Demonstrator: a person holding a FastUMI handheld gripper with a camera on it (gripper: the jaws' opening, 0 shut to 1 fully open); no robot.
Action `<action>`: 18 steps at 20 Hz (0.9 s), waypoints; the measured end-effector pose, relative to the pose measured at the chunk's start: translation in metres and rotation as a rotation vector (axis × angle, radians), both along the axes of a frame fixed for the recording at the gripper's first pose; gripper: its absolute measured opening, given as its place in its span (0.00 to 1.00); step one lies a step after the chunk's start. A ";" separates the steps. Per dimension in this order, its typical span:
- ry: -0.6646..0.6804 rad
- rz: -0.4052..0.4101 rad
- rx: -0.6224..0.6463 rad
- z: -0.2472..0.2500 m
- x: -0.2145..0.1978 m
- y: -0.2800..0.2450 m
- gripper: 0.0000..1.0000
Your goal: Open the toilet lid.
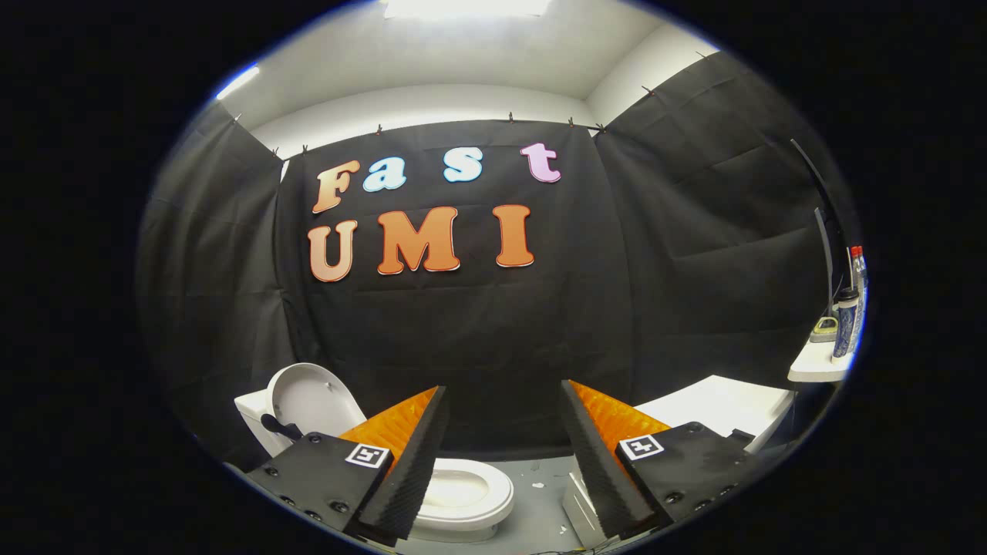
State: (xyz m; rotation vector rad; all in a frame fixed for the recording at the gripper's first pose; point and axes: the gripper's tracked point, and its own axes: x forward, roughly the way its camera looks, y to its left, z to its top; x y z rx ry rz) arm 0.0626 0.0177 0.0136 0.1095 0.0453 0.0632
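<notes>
The gripper (505, 455) is at the bottom centre of the frame with its two fingers spread wide apart and nothing between them; it is released and holds nothing. Each finger is a wedge shape with a ribbed, foam-like inner face, and each sits on a dark flat block with small screws and a square black-and-white marker on top.

Just beyond the left finger, in the lower left of the frame, stands the white glossy ceramic toilet (463, 501). Its oval seat ring lies flat on the bowl, and the bowl looks open to view. The white smooth rounded toilet lid (308, 401) is already raised; it stands nearly upright against the white boxy tank (253, 416) behind it. A small dark part sits at the hinge, too small to tell what it is.

The grey floor (540, 493) between the fingers has a few small pale specks on it. Beside the right finger, low down, is a pale boxy thing, partly hidden.

Further, at the lower right, a white flat tabletop (717, 405) comes in. Above it, at the right of the frame, a small white shelf (817, 370) carries a dark bottle (845, 324) and another bottle with a red cap just beside it.

Behind everything hangs the wrinkled black cloth wall (478, 339), clipped along its upper edge. Over it are the plain white wall and ceiling (463, 54), with a bright light panel at the top.
</notes>
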 end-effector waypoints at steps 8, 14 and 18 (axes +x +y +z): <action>0.006 -0.001 0.003 -0.002 0.002 0.001 0.93; 0.005 -0.008 0.006 -0.002 0.002 -0.001 0.93; 0.008 -0.005 0.008 -0.003 0.003 0.000 0.93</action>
